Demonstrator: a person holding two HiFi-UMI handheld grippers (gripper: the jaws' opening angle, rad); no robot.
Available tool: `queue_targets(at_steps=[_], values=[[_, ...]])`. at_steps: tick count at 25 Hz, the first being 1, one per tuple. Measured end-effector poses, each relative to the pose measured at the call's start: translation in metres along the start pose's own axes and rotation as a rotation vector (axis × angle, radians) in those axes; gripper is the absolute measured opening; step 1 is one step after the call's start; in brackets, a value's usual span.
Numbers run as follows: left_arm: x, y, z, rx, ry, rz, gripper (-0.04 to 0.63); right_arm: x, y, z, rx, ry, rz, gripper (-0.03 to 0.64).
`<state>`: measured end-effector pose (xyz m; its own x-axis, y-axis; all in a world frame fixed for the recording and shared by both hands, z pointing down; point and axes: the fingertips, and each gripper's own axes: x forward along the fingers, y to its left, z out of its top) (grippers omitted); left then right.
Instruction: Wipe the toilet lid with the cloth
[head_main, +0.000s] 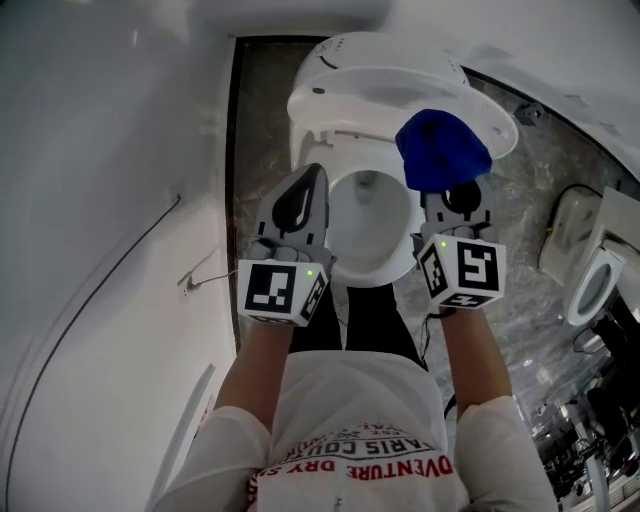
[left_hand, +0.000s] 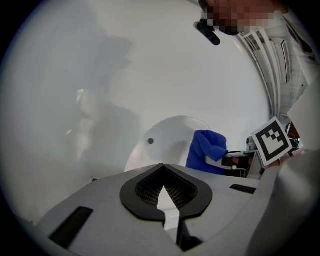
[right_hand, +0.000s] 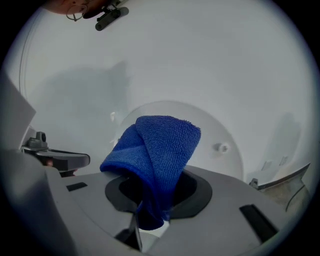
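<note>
The right gripper (right_hand: 150, 210) is clamped on the cloth (right_hand: 155, 155). Its jaws are nearly together, with the folded blue fabric pinched between them and bulging up past the tips in a rounded bundle. The left gripper (left_hand: 164, 200) has its jaws closed on each other with nothing between them; only a thin pale sliver shows at the seam.

From the head view, both grippers are held over the toilet, the left gripper (head_main: 312, 180) above the left side of the bowl (head_main: 365, 235) and the right gripper (head_main: 455, 195) above the right side. The cloth (head_main: 443, 150) lies in front of the right edge of the toilet lid (head_main: 380, 95). Whether it touches the lid cannot be told.

There are two grippers, each with one marker cube. There is one cloth, and one toilet with one lid. A second white fixture (head_main: 590, 270) stands at the right edge on the grey marbled floor (head_main: 520, 210); what it is cannot be made out.

The toilet lid (right_hand: 215, 135) is white, smooth and glossy. It stands raised behind the bowl, so each gripper view faces its rounded top edge. A small round stud shows on it in each gripper view. In the left gripper view the cloth (left_hand: 207, 150) and the right gripper (left_hand: 240, 159) sit just beside the toilet lid (left_hand: 165, 137).
</note>
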<state>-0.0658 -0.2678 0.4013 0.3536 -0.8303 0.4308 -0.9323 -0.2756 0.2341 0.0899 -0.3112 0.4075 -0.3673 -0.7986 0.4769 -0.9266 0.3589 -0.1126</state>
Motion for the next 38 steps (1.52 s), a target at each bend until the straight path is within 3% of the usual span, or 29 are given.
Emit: queue_targets(at_steps=[8, 14, 19, 24, 38], values=[[-0.013, 0.069, -0.049, -0.019, 0.029, -0.019, 0.006, 0.076, 0.125, -0.048, -0.006, 0.004, 0.146, 0.087], [-0.018, 0.1, -0.07, -0.015, 0.062, -0.057, 0.006, 0.113, 0.157, -0.058, 0.047, -0.032, 0.143, 0.087], [-0.012, 0.108, -0.071, 0.001, 0.052, -0.091, 0.006, 0.129, 0.142, -0.055, 0.069, -0.045, 0.084, 0.087], [-0.004, 0.099, -0.078, 0.005, 0.051, -0.092, 0.006, 0.127, 0.131, -0.055, 0.025, -0.046, 0.089, 0.087], [0.018, 0.016, -0.103, -0.013, 0.086, -0.098, 0.006, 0.084, 0.003, -0.073, 0.035, -0.015, -0.036, 0.087]])
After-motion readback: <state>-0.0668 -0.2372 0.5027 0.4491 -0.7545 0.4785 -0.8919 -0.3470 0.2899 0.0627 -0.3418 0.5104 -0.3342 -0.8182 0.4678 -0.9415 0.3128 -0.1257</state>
